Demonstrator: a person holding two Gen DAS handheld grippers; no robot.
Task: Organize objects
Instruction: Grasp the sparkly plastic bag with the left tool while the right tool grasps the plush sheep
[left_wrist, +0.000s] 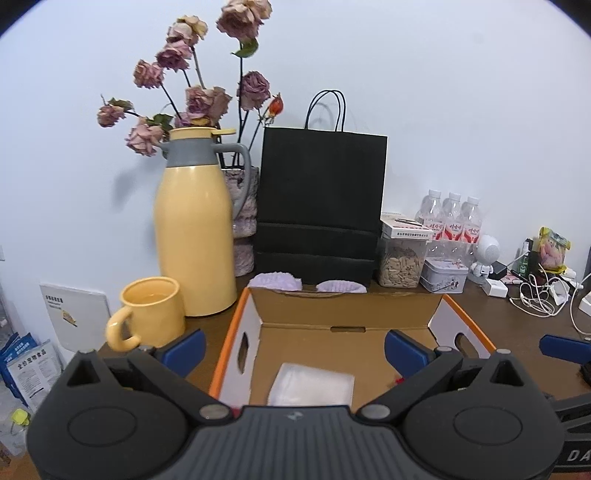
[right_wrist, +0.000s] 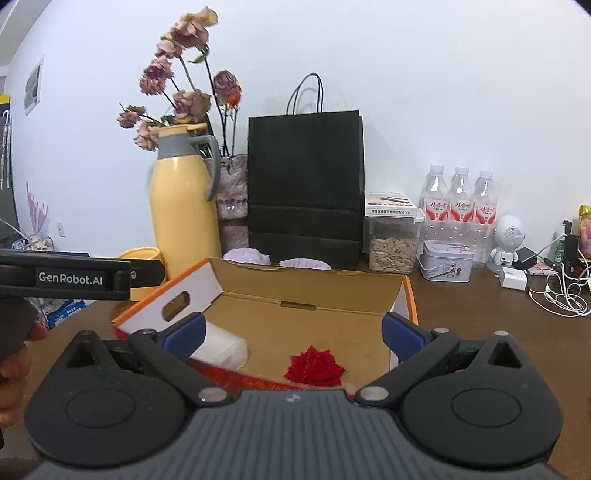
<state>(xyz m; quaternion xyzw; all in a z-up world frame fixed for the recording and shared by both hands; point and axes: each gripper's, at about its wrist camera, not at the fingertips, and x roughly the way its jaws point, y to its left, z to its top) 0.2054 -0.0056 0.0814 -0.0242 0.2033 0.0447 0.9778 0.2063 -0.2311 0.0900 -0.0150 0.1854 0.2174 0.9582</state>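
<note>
Box: we see an open corrugated cardboard box on the brown table, plain kraft inside, white outside with orange edging and oval hand-holes in its side walls.
Box contents: inside it, we find a white paper roll lying on its side at the left, and a red, velvety rose head on the floor to its right; the two are apart.
Left view of contents: we make out a pale, translucent soft pack on the box floor; we cannot tell whether it is the same roll.
Left claw: our left gripper has its blue-padded fingers spread wide over the box, gripping nothing.
Right claw: our right gripper is likewise spread wide above the box, empty.
Behind the box: we note two lilac knitted pieces at the back edge, touching the flap.
Jug: a smooth matte yellow thermos jug with a grey collar and handle stands upright.
Mug: a matching yellow mug sits just beside the jug.
Flowers: dried, papery mauve roses rise behind the jug.
Bag: a creased black paper bag with cord handles stands upright.
Jar: a clear plastic jar of seeds sits right of the bag, with a small printed tin beside it.
Bottles: three clear water bottles carry red labels, which we cannot read.
Writing: "GenRobot.AI" shows in the right wrist view, on the left gripper's black body.
</note>
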